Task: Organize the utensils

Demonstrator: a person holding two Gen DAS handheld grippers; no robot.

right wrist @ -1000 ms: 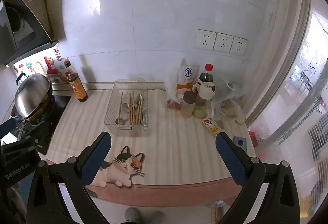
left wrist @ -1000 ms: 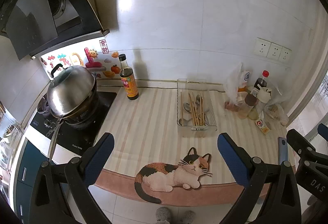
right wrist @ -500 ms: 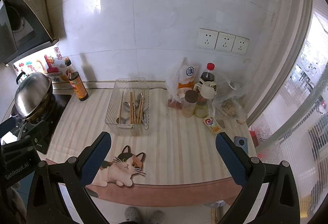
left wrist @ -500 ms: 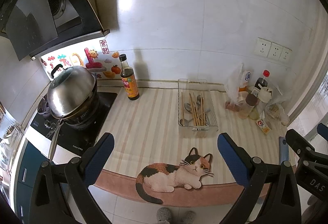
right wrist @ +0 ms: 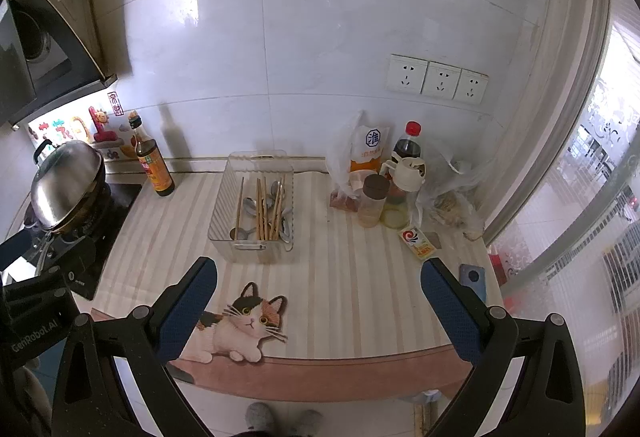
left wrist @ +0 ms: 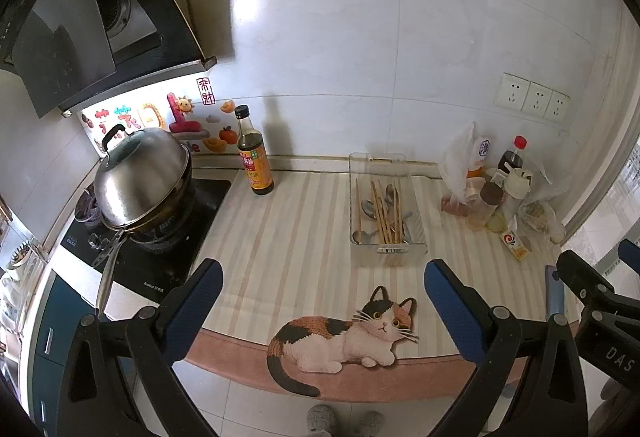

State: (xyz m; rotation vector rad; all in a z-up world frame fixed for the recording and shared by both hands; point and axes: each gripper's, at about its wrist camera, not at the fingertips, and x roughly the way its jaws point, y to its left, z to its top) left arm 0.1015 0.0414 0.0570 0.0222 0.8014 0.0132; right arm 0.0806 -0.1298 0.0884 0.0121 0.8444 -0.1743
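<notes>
While both views had barely shifted, the left gripper [left wrist: 322,301] and right gripper [right wrist: 318,297] hung wide open and empty; chopsticks [right wrist: 262,207] and spoons [right wrist: 250,205] lay mixed in the tray [right wrist: 224,233] at mid-frame, unsorted.

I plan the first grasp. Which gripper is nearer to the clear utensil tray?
Right, though only slightly. The clear utensil tray lies just ahead of the right gripper, toward its left finger; from the left gripper it lies ahead, toward its right finger.

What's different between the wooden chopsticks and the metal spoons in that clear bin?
The wooden chopsticks are thin, straight, tan sticks; the metal spoons are shiny grey with rounded bowls. The chopsticks lie roughly parallel along the bin's length, while the spoons lie jumbled beneath and between them. Both sit mixed together in the clear plastic bin on the striped counter.
</notes>
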